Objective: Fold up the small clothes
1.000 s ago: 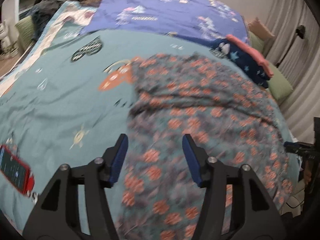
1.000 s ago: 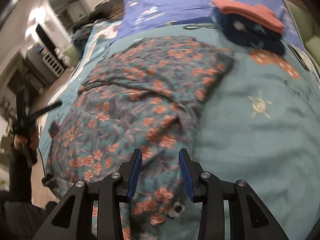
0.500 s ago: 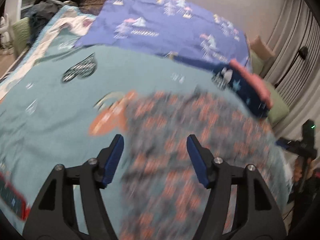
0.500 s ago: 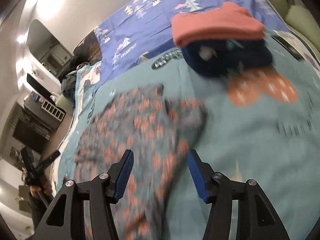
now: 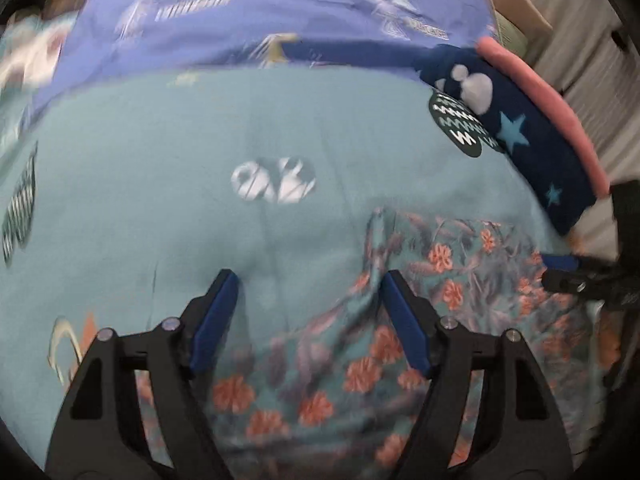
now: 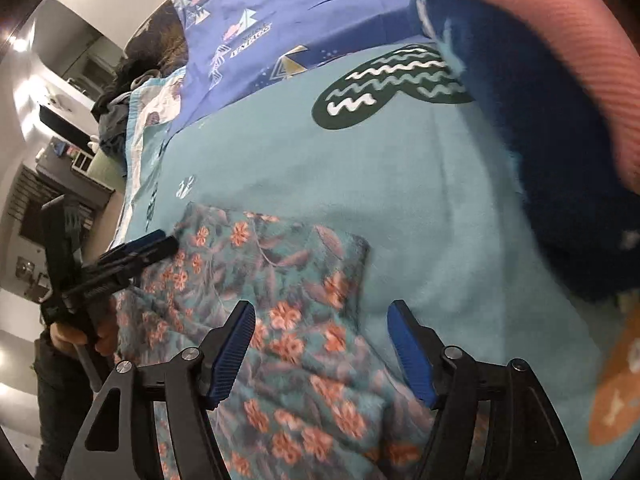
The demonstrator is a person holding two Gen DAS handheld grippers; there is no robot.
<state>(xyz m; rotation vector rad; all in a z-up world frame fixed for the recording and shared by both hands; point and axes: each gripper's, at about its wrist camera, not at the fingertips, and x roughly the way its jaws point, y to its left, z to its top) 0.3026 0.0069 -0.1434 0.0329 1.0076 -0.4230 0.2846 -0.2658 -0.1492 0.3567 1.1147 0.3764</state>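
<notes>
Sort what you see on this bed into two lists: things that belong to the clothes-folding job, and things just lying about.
Belongs to the job:
floral garment
left gripper, open
right gripper, open
folded navy star garment with pink piece on top

Just lying about:
teal blanket
purple sheet
dark clothes pile

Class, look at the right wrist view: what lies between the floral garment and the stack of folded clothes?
Only bare teal blanket separates the floral garment from the folded stack; the right wrist view shows this plainly.
</notes>
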